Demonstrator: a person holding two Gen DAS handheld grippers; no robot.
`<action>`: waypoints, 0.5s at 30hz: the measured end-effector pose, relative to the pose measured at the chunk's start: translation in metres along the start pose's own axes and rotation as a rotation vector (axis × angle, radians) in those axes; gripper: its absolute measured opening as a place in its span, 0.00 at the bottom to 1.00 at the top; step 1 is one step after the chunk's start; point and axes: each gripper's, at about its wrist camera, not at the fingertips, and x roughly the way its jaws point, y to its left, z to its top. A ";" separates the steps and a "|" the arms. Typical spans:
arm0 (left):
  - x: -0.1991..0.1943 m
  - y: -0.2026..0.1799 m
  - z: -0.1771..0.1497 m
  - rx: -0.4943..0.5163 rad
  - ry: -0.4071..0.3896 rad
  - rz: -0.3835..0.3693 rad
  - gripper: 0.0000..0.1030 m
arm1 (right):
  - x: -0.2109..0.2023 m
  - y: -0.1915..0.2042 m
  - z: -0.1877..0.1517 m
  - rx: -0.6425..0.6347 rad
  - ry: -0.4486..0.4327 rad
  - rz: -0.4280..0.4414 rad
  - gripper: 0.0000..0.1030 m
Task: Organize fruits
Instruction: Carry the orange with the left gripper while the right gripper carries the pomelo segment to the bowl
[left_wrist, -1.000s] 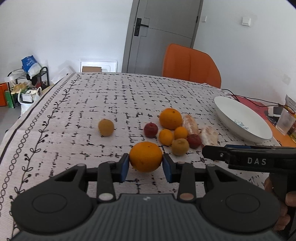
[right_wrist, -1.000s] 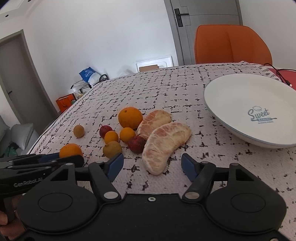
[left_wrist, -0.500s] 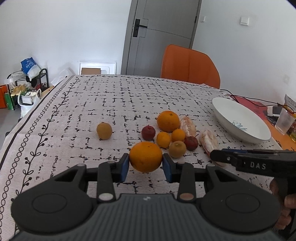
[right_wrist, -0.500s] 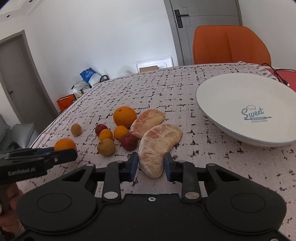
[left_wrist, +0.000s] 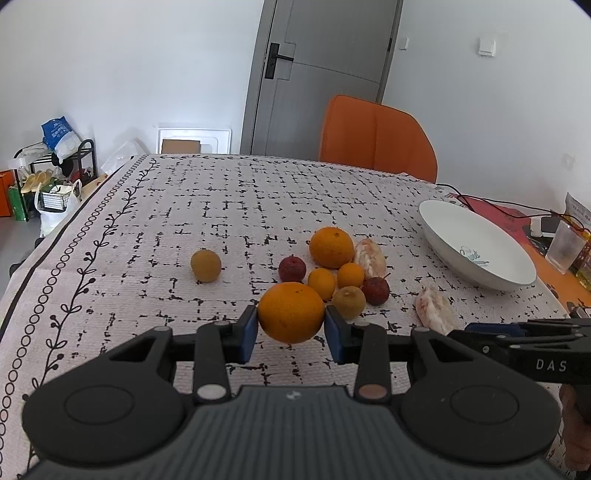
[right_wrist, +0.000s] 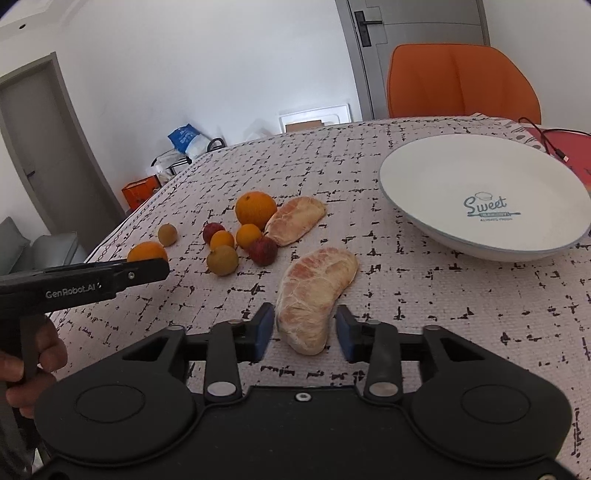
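The left gripper (left_wrist: 291, 334) was clamped on a large orange (left_wrist: 291, 312), both blue pads pressed against its widest line. That hold across the middle suits a round, firm fruit, since a grip off the widest line would likely let it squirt out. The orange sat near the front edge of the table (left_wrist: 147, 229), lifted or just resting; the left wrist view does not settle which.

The right gripper (right_wrist: 304, 334) straddled the near end of a peeled pomelo segment (right_wrist: 314, 295). Its jaws were opening, standing narrowly apart with a small gap visible on each side of the segment, so the pads did not press it. The segment lay flat on the tablecloth, between the fruit cluster and the bowl (right_wrist: 424, 218). A light, narrow hold is probably the aim, as the peeled flesh looks soft and would bruise or tear under hard pressure.

A second pomelo segment (right_wrist: 295, 220) lay against another large orange (right_wrist: 256, 208) in the cluster toward the middle of the table, together with small oranges, two red fruits and a brownish round fruit. One more brownish fruit (left_wrist: 205, 265) lay apart toward the left edge. The bowl stood near the right edge, empty, the likely destination for the fruit.
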 end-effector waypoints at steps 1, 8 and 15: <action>-0.001 0.001 0.000 0.000 0.000 0.001 0.36 | 0.002 -0.001 0.001 0.007 0.000 0.001 0.46; -0.003 0.009 0.000 -0.020 0.008 -0.001 0.36 | 0.018 -0.003 0.008 0.032 -0.014 0.021 0.50; -0.007 0.010 0.002 -0.011 -0.020 -0.007 0.36 | 0.027 0.005 0.013 0.012 -0.021 0.007 0.54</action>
